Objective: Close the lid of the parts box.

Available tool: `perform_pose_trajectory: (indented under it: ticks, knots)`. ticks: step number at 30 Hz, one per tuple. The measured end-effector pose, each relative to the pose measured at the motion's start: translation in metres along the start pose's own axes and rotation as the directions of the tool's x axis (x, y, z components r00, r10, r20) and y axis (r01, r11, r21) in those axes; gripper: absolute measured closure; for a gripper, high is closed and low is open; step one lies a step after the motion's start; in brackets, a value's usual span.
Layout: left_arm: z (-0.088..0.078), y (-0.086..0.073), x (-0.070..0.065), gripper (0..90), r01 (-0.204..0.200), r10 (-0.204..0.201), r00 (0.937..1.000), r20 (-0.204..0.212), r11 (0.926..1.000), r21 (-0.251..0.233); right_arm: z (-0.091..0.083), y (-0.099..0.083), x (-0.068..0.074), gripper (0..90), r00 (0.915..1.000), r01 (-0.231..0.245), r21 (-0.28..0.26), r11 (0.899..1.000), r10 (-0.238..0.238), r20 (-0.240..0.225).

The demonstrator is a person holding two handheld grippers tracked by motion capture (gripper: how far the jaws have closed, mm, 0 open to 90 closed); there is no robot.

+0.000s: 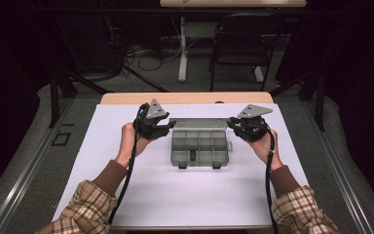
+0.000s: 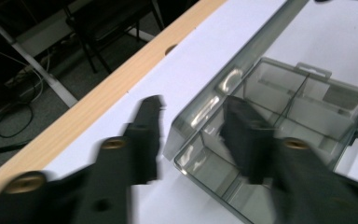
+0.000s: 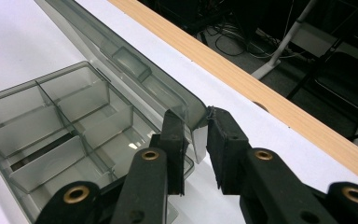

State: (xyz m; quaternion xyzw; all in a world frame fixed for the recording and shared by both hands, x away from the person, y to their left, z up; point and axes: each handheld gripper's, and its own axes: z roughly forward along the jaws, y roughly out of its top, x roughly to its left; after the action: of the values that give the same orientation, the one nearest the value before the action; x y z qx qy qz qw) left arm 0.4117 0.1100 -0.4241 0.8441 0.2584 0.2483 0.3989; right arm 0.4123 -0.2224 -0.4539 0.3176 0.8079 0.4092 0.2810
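Left gripper [image 2: 193, 135] spread, straddling 9 o'clock corner of clear grey plastic compartment box [image 1: 199, 147]; right gripper [image 3: 196, 140] spread around raised lid [image 3: 135, 74] corner, 3 o'clock.

Compartment box [image 1: 199, 147] mid-table [image 1: 175, 195], lid [image 1: 199, 123] behind it, left hand-held gripper [image 1: 168, 124] at its left, right hand-held gripper [image 1: 231, 123] at its right
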Motion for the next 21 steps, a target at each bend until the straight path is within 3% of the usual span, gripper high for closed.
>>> perform_pose_trajectory:
  ticks: [4,7,12,16,21]
  knots:
    - [0.005,0.008,0.005,83.3,0.043,-0.043,0.9978,-0.050,0.9990,0.007,-0.001,0.000,0.001,75.6,1.0000,0.001,0.004,1.000,-0.001,-0.001]
    - [0.012,0.009,0.009,88.5,0.061,-0.059,0.9961,-0.065,0.9976,0.033,-0.001,-0.001,0.002,75.2,1.0000,-0.001,0.004,1.000,0.001,-0.007]
    - [0.019,0.006,0.009,88.9,0.074,-0.072,0.9970,-0.029,0.9945,0.074,-0.003,-0.003,0.003,74.7,0.9999,0.000,0.008,1.000,0.000,-0.015]
    - [0.019,0.004,0.005,88.6,0.062,-0.062,0.9981,-0.005,0.9949,0.079,-0.006,-0.005,0.004,73.7,0.9997,-0.003,0.012,1.000,0.003,-0.024]
    - [0.018,0.001,0.003,88.8,0.073,-0.075,0.9967,0.029,0.9938,0.084,-0.008,-0.007,0.006,63.3,0.9988,-0.007,0.020,1.000,0.008,-0.048]
